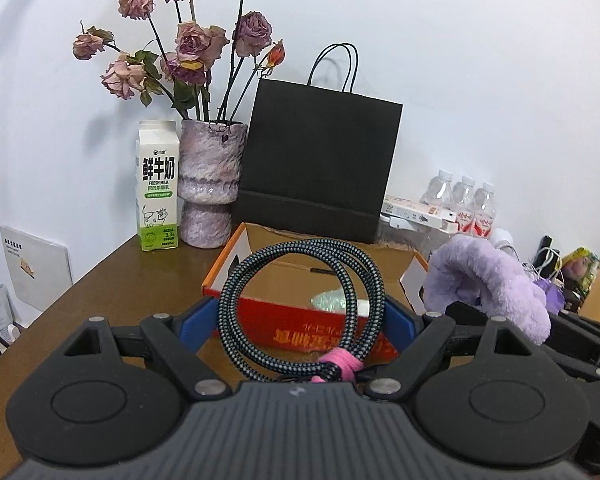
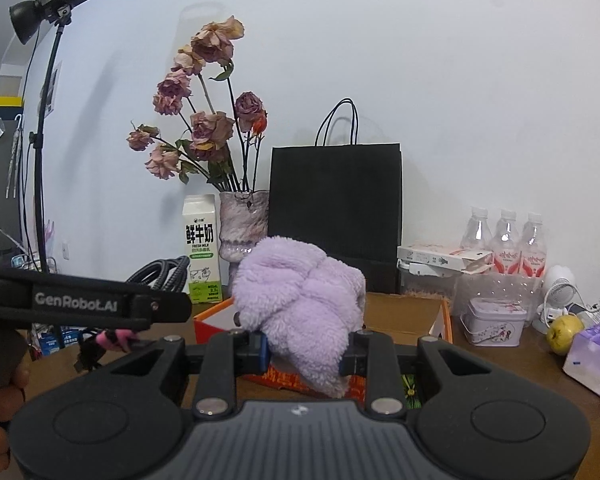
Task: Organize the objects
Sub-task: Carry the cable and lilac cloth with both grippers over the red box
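While both grippers hang over the near edge of the open cardboard box [image 1: 396, 264], the step in hand appears to be the carry to the drop. Left gripper [image 1: 300, 320]: jaws spread wide and braced against the two sides of a coiled braided cable [image 1: 296, 276], which stands upright between the blue pads (a pink tie [image 1: 340, 364] binds it low, close to the gripper body). Right gripper [image 2: 304, 356]: jaws nearly closed, pinching a lilac plush item [image 2: 300, 308] that bulges above and droops below the pads. The box lies just ahead of and below both sets of fingertips, its red front wall nearest; something pale and shiny already rests inside.

Next move, as I judge it: advance each load past the front wall, lower, then let go. Room is tight sideways, since the two grippers ride close together, the plush just right of the left one. Beyond the box stand a black paper bag [image 1: 320, 160], a vase of dried roses [image 1: 212, 184] and a milk carton [image 1: 158, 184]; ahead and right of the right gripper sit water bottles [image 2: 504, 240], a small tin [image 2: 494, 320] and a green fruit [image 2: 564, 334]. Overshooting forward risks tipping the bag.
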`<state>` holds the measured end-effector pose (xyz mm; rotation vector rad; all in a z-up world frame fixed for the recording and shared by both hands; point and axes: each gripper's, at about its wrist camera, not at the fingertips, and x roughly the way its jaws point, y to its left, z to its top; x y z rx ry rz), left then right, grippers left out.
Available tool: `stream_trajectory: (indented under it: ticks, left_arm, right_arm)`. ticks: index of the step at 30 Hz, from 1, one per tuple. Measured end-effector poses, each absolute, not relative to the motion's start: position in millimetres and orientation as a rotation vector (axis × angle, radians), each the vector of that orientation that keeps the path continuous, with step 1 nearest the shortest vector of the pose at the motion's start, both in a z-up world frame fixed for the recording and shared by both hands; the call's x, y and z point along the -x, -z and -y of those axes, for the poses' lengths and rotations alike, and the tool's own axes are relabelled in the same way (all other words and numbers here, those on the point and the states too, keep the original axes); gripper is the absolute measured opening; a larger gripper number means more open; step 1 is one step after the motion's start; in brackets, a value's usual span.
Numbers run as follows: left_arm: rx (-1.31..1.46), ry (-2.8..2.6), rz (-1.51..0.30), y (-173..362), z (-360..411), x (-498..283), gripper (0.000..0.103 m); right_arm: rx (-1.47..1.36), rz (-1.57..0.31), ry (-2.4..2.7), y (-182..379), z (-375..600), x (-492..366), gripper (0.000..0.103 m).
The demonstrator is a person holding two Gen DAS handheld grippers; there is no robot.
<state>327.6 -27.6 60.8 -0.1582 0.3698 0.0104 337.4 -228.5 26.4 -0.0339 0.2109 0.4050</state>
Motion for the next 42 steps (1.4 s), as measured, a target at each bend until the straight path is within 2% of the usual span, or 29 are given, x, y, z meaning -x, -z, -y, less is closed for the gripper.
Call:
stream_trajectory:
  ticks: [42]
  left_arm:
    - [0.086, -0.009, -0.403, -50, 41, -503, 0.087]
  right_arm:
    - [0.051, -0.354, -0.440, -16, 239, -517, 0.027]
